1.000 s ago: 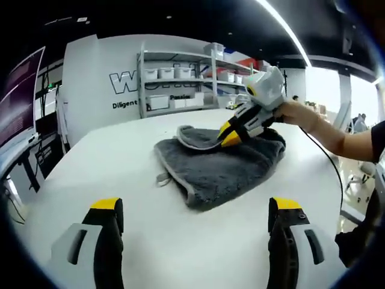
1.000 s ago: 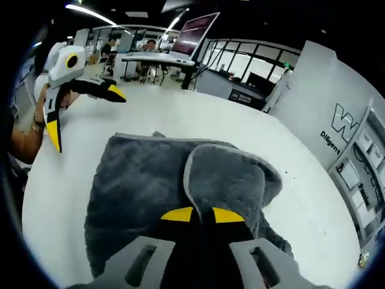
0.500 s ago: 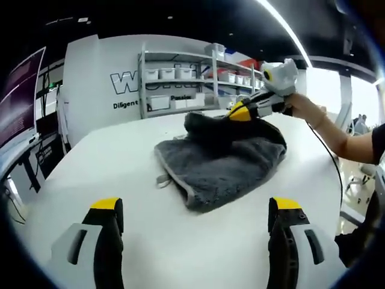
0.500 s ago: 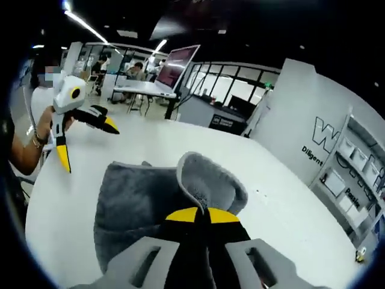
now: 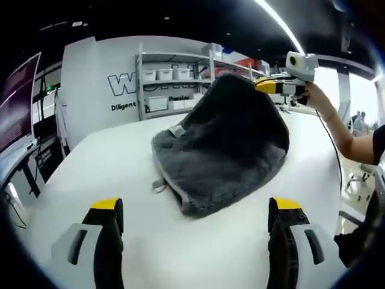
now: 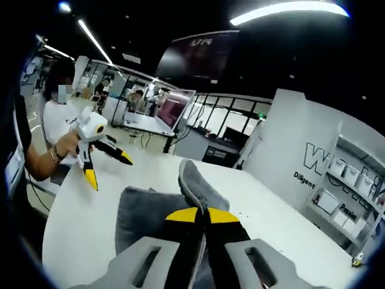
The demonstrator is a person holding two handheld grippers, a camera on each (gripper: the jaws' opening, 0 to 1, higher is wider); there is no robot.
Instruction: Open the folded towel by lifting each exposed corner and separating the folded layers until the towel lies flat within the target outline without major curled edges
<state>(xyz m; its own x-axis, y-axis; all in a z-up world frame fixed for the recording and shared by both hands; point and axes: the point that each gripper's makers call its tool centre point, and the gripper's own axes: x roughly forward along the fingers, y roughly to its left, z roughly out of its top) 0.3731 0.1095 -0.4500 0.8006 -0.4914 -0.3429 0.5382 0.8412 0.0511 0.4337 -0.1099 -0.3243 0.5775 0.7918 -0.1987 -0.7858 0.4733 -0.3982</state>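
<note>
A dark grey towel [image 5: 222,150] lies on the white table [image 5: 90,162], with one layer pulled up high into a tent. My right gripper [image 5: 272,85] holds that raised edge at the top right of the left gripper view. In the right gripper view, the right gripper [image 6: 203,215] is shut on the towel [image 6: 195,186], whose grey edge sticks up between the yellow tips. My left gripper [image 5: 195,208] hovers open over bare table in front of the towel, holding nothing; it also appears as the left gripper [image 6: 102,161] far left in the right gripper view.
Shelving with white bins [image 5: 174,81] stands against the wall behind the table. A person's arm [image 5: 343,135] reaches in from the right. Desks with monitors [image 6: 171,111] and seated people fill the room beyond the table's far edge.
My right gripper has lifted the towel's top layer much higher and toward the right, turning a low fold into a tall tent. The left gripper has stayed put.
</note>
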